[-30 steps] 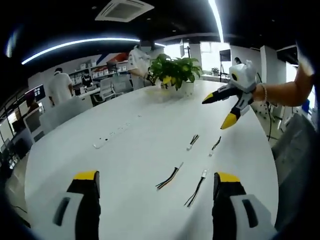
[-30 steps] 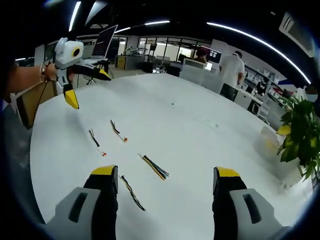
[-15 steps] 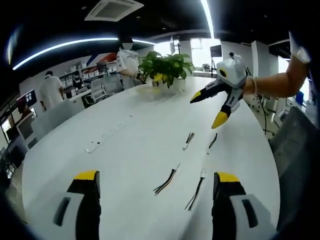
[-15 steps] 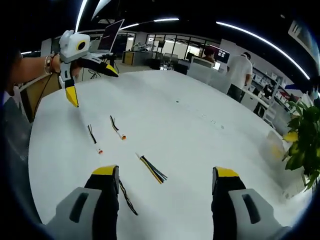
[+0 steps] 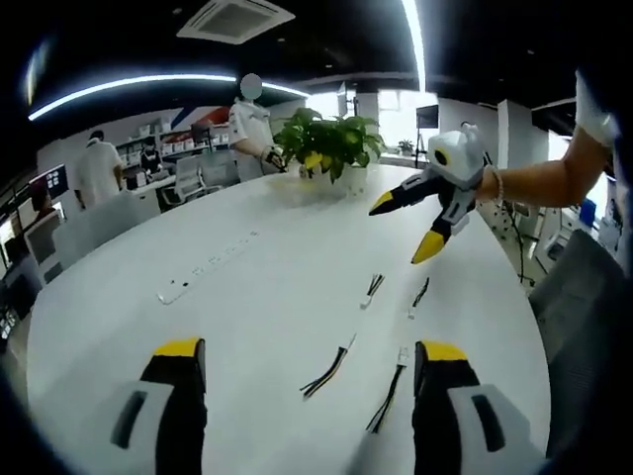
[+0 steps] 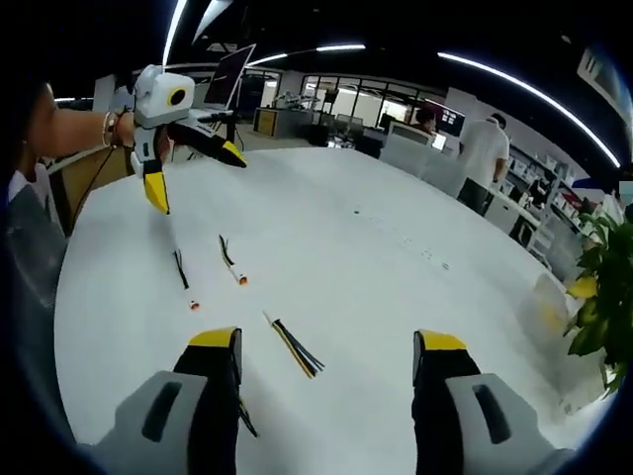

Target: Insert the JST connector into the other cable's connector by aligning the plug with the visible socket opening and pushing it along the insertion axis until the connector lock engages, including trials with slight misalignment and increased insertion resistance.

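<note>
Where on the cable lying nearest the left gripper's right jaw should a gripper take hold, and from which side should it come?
Probably at the white connector end, coming straight down from above with the jaws across its width. The cable lies flat on the white table, its thin wires trail toward the left gripper, and the connector looks like its one solid part.

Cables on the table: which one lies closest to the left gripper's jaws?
The white-plugged cable beside the left gripper's right jaw, wires trailing toward the camera. The multicoloured one lies mid-gap; the other two sit farther up the table.
</note>
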`<state>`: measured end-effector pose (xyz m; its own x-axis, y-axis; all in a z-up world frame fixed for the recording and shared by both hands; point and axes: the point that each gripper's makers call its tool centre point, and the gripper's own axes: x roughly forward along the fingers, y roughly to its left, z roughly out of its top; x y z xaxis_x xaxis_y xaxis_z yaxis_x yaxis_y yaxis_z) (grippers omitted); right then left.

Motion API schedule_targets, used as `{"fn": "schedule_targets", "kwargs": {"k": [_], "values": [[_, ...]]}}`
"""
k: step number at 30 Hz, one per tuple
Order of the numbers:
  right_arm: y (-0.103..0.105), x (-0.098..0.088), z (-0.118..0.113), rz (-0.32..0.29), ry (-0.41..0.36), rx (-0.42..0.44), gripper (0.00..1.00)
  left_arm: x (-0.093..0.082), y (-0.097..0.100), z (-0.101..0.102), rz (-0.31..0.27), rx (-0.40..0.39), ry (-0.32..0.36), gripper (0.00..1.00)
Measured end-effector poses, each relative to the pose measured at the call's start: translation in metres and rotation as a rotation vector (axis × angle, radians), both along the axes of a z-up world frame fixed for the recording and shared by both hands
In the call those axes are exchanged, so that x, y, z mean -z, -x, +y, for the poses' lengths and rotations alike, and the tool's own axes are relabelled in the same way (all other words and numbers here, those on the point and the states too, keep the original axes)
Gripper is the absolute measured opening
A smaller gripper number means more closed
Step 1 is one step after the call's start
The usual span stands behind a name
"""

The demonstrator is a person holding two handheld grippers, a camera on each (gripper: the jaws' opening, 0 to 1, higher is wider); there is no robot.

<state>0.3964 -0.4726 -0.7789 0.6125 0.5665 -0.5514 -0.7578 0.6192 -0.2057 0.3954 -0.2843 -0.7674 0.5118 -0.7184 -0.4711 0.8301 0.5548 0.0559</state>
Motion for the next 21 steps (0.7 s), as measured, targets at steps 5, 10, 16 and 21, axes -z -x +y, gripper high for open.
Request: {"fn": "schedule_targets", "kwargs": {"k": [5,10,16,21], "values": [[-0.003,0.01,-0.001,0.025,0.035,-0.001,0.63,-0.001,0.003,-0.011,-0.055,0.089,0.03,0.83],[-0.004,0.015,0.005,0.015,0.04,-0.042,0.66,0.008,-0.004,-0.012,-0.028,0.074,0.012,0.85],[-0.009,0.021,0.005,0.021,0.055,-0.057,0.63,0.019,-0.006,-0.016,-0.004,0.088,0.005,0.83],[-0.008,0.027,0.009,0.072,-0.003,-0.076,0.61,0.028,-0.005,-0.019,-0.001,0.13,-0.029,0.78]]}}
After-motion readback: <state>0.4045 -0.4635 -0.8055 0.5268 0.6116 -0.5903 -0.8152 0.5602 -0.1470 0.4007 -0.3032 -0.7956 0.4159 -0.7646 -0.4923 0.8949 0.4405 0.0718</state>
